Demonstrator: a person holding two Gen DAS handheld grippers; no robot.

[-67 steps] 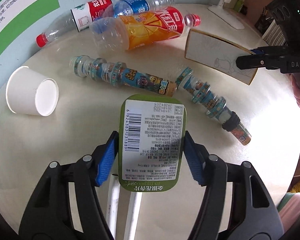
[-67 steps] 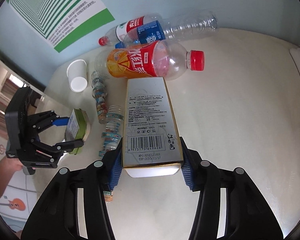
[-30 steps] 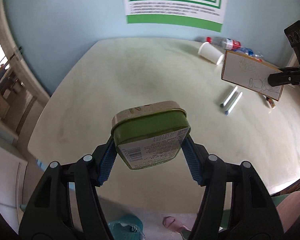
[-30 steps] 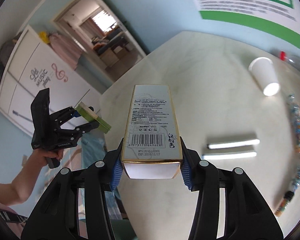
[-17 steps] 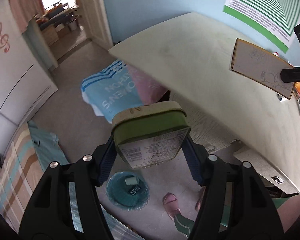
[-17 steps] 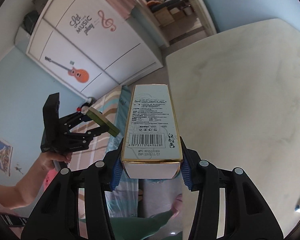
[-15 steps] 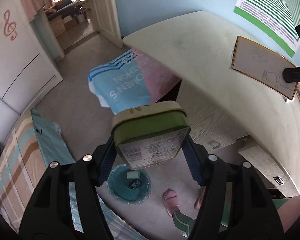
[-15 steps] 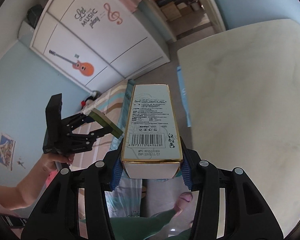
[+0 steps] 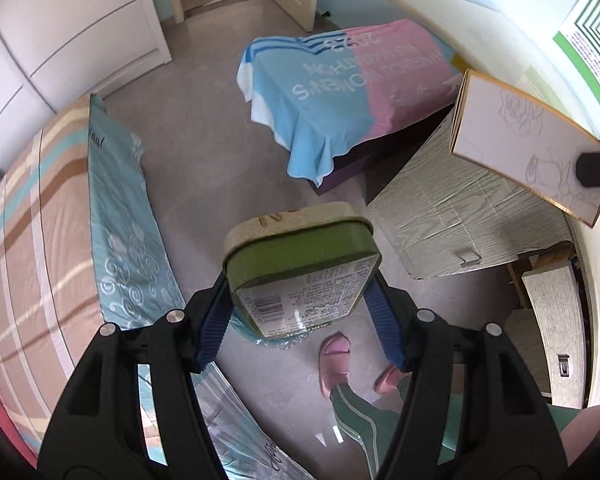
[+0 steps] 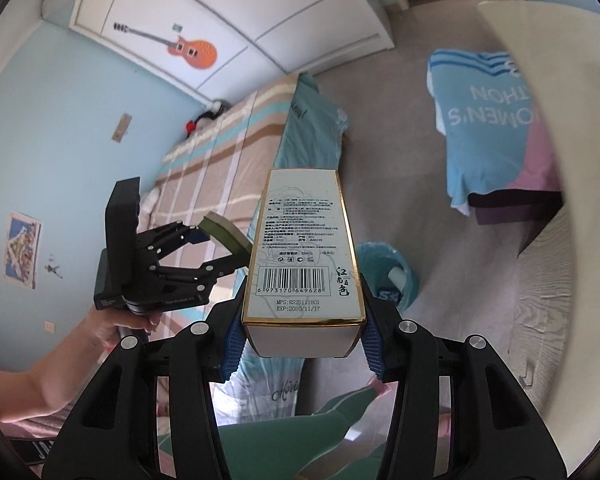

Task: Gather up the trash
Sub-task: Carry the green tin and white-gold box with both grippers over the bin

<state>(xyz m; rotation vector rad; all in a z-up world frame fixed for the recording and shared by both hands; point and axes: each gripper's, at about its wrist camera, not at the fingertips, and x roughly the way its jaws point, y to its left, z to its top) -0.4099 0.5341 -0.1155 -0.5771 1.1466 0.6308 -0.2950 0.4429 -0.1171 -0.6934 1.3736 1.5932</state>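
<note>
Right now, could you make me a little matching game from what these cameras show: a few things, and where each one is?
Things:
1. green tin
2. white carton
3. teal bin
4. pink-and-blue cloth

Places:
A. standing on the floor
B. clamped in the right gripper
C. draped over a low piece of furniture
D. clamped in the left gripper

Pairs: 1-D, 2-B, 3-A, 4-C

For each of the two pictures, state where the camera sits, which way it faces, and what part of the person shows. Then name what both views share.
Left wrist: on the left gripper, facing steeply down at the floor past the tin it grips; shoes and a trouser leg show.
Right wrist: on the right gripper, facing down past the box it grips; a forearm and the left gripper show.
Shared: tin, box, bin, bed, blue-pink cloth.
</note>
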